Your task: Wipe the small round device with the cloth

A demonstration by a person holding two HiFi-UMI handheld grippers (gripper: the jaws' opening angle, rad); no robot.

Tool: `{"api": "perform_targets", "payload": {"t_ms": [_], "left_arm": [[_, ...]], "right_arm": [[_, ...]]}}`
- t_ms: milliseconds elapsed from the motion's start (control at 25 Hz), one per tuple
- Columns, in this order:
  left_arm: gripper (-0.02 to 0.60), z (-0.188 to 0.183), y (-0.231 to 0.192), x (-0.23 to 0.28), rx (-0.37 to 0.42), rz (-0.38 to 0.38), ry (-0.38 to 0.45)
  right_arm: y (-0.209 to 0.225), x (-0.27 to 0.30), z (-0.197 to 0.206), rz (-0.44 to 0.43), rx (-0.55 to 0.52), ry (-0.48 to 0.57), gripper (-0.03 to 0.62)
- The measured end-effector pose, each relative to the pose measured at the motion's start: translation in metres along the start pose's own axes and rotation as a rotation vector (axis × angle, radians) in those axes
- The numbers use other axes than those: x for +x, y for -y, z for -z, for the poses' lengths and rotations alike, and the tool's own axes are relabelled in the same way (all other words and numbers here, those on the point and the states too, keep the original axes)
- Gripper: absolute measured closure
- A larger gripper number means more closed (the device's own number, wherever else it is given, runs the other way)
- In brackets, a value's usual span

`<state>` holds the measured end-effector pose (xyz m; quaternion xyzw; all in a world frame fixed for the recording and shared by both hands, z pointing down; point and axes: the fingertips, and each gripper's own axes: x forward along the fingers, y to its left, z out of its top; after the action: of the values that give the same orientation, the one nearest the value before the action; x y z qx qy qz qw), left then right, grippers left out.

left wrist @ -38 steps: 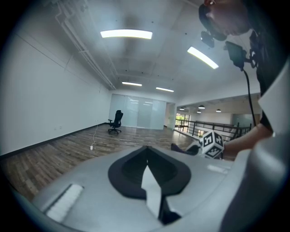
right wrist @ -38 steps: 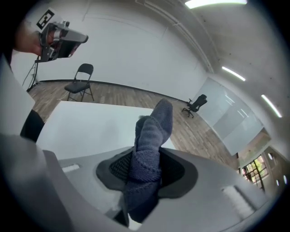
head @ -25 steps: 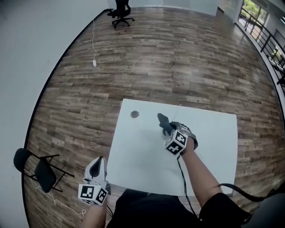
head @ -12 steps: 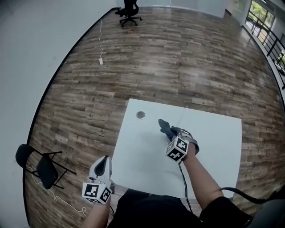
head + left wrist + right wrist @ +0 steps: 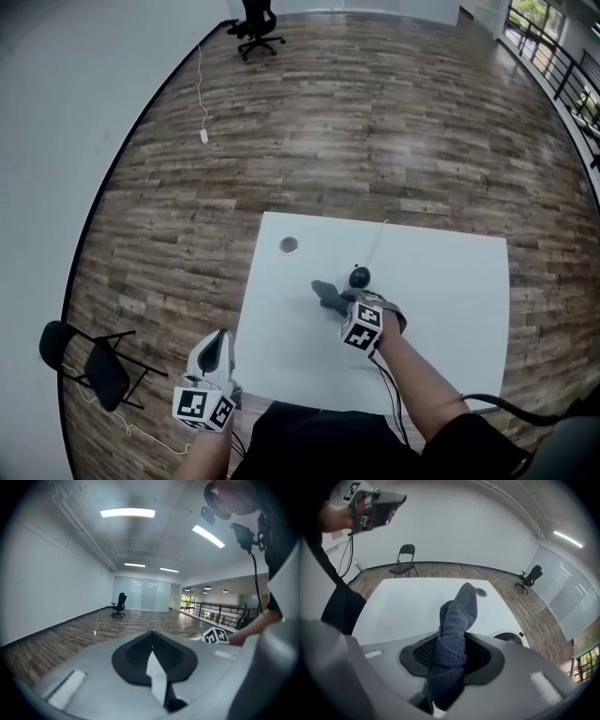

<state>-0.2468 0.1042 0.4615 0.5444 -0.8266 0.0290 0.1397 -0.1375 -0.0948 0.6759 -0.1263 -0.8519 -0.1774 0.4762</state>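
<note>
Dark blue-grey knitted cloth, bunched, is pinched in right gripper, free end sticking out over table centre. The device, small, dark & round w/ thin white cable, lies just beside the cloth.

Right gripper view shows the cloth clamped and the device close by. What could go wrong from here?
1. The round device sits loose on the table; the left gripper is shut, empty and off to the side, so a wipe may shove it.
2. A thin cable seems to run from it; the cloth could snag it.
3. The right gripper clamps the cloth bunched, so its hard jaws might touch the device.
</note>
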Motion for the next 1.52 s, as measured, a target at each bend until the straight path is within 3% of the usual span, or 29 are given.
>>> {"api": "perform_targets", "payload": {"t_ms": [80, 240, 320, 480, 760, 1120, 1320, 1520], "left_arm": [[0.578, 0.001, -0.001, 0.002, 0.003, 0.005, -0.005], [0.578, -0.001, 0.008, 0.009, -0.003, 0.024, 0.004], [0.578, 0.0, 0.011, 0.012, -0.008, 0.032, 0.01], [0.578, 0.0, -0.002, 0.005, -0.013, 0.006, 0.016], [0.578, -0.001, 0.0, -0.004, -0.03, -0.008, 0.008], [0.578, -0.001, 0.004, -0.006, -0.022, -0.007, 0.003], [0.578, 0.005, 0.004, -0.01, -0.014, -0.009, -0.011], [0.578, 0.003, 0.004, -0.009, -0.015, -0.004, -0.015]], "right_arm": [[0.012, -0.016, -0.012, 0.046, 0.009, 0.068, 0.454], [0.074, -0.057, -0.022, 0.297, 0.043, 0.165, 0.454], [0.094, -0.062, -0.015, 0.349, 0.077, 0.171, 0.454], [0.093, -0.036, -0.009, 0.304, 0.121, 0.155, 0.454], [0.099, -0.049, 0.002, 0.303, 0.234, 0.17, 0.455], [0.114, -0.058, 0.025, 0.264, 0.516, 0.251, 0.454], [0.114, -0.05, 0.049, 0.263, 0.62, 0.253, 0.456], [0.106, -0.04, 0.062, 0.241, 0.618, 0.208, 0.456]]}}
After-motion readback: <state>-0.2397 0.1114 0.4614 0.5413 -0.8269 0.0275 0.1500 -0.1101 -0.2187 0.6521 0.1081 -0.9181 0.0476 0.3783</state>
